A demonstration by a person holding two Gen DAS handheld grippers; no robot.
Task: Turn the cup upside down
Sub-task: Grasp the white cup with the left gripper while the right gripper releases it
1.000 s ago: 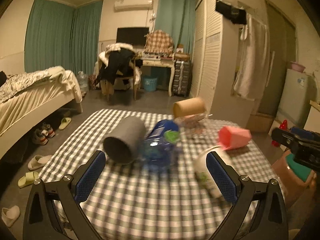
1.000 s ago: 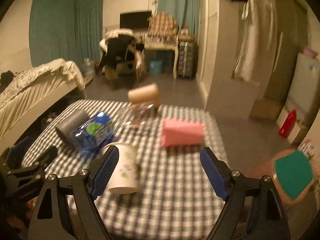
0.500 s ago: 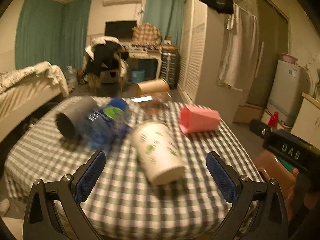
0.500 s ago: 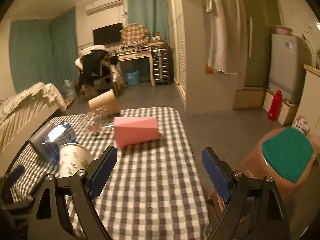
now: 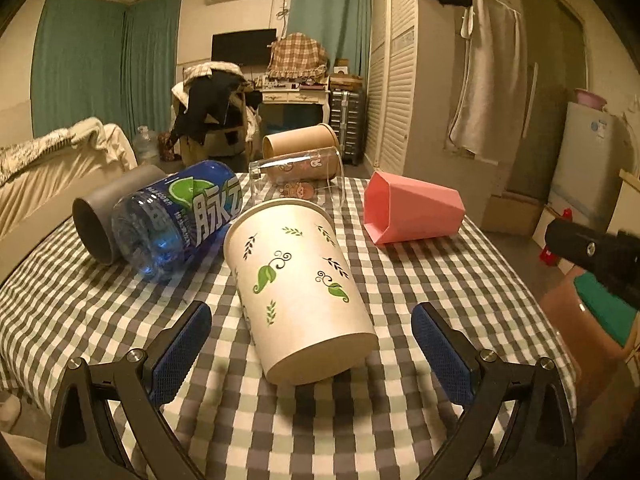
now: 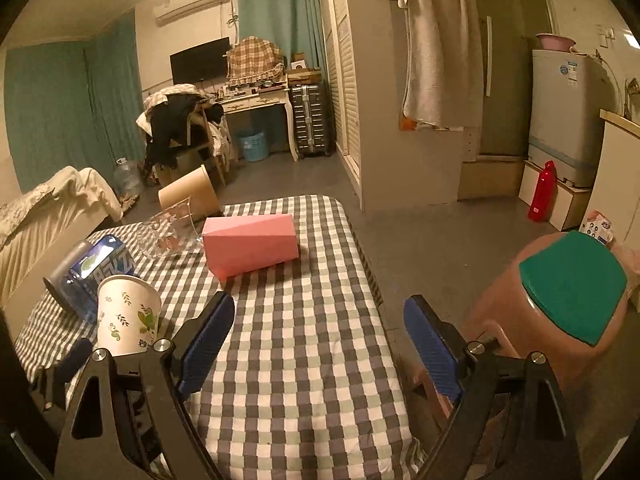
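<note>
A white paper cup with green leaf prints lies on its side on the checked tablecloth, its base toward me. My left gripper is open, its blue pads on either side of the cup's base without touching it. The cup also shows in the right wrist view. My right gripper is open and empty over the table's right front edge. A pink faceted cup lies on its side farther right.
A blue bottle, a grey cup, a clear glass cup and a brown paper cup lie at the back. A brown bin with a green lid stands right of the table. A bed is on the left.
My left gripper has swung right and moved in close, so the white cup now lies between its pads. My right gripper has drifted right, toward the table's edge.
</note>
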